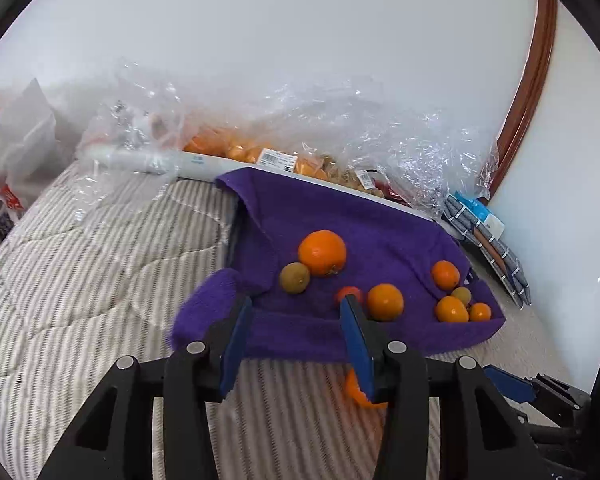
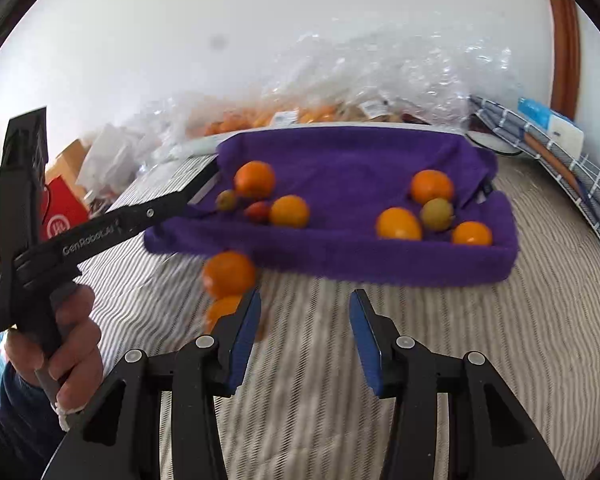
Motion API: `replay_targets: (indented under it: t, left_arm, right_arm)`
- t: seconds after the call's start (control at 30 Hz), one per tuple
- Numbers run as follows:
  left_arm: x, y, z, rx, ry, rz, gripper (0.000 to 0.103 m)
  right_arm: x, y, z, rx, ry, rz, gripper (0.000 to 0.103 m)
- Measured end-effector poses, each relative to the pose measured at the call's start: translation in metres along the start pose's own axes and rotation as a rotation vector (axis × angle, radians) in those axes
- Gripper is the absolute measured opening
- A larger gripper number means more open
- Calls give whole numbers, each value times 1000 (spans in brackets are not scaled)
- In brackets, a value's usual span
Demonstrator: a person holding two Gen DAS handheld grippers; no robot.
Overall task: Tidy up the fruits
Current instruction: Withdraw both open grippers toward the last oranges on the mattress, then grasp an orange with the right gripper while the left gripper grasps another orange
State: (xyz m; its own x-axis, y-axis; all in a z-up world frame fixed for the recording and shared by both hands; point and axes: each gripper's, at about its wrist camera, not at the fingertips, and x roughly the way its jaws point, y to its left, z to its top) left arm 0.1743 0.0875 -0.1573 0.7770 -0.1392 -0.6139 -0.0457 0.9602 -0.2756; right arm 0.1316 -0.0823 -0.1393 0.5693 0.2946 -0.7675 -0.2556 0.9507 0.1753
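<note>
Both grippers over a bed (image 1: pixel 80 264) with a striped quilt; purple towel (image 1: pixel 340 208) spread across it, far edge draped up against a white tray (image 1: pixel 204 166) packed with bagged fruit under crinkled clear plastic (image 1: pixel 380 128)

Left gripper (image 1: pixel 296 336) at the towel's near edge, jaws wide apart, nothing between them. Right gripper (image 2: pixel 304 332) just short of the towel, jaws likewise wide and gripping nothing

On the towel, two loose clusters. Left cluster: large orange (image 1: pixel 322 253) touching a greenish-brown fruit (image 1: pixel 295 277), a small red fruit (image 1: pixel 349 294) beside a medium orange (image 1: pixel 385 302). Right cluster: orange (image 2: pixel 432 187), olive-green fruit (image 2: pixel 437 213), two more oranges (image 2: pixel 399 224) near the towel's front fold

Off the towel, on the quilt: blurred orange (image 2: pixel 229 274) just beside the right gripper's left finger, a second blurred orange shape below it, partly hidden; exact resting spot unclear

Folded checked cloths (image 1: pixel 488 240) near the wall to the right, well apart from the fruit
</note>
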Motion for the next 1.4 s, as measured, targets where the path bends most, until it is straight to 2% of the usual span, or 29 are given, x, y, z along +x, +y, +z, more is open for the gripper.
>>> replay_targets:
  t: [0.1,0.2,0.33,0.43,0.47,0.5,0.6,0.7,0.87,1.0,1.13,1.3,1.4]
  left_arm:
    - [-5,12,1,-12,-6,30,44]
    - [-4,25,4,-68,0,41,44]
    - [2,37,7,-113,22,23,44]
    - [3,35,6,-105,25,15,44]
    - [3,34,6,-98,25,12,44]
    - [4,32,6,-91,30,8,44]
    - [4,25,3,-67,40,-12,44]
    - [4,13,0,-22,57,-44,44]
    - [10,-18,-14,88,139,-142,44]
    - [19,-39,-25,149,208,-152,44]
    - [24,-51,-29,169,227,-158,44]
    - [41,-56,-28,127,280,-123,45]
    - [41,-57,-29,130,268,-103,38]
  right_arm:
    - [7,14,-7,-10,27,37,46]
    - [18,20,-8,19,52,88,46]
    - [31,26,-6,14,82,79,46]
    - [41,28,-5,24,119,115,46]
    - [45,28,-5,29,138,111,40]
    - [44,29,-5,21,133,94,37]
    - [38,25,-7,25,108,109,36]
    - [26,14,-8,28,56,59,36]
    - [5,-15,-14,-11,-4,-119,36]
    - [-7,-46,-17,10,-13,-148,36]
    - [-14,-69,-19,8,-19,-184,37]
    - [-13,-80,-20,55,-14,-99,37]
    - [-11,-79,-20,45,-7,-45,36]
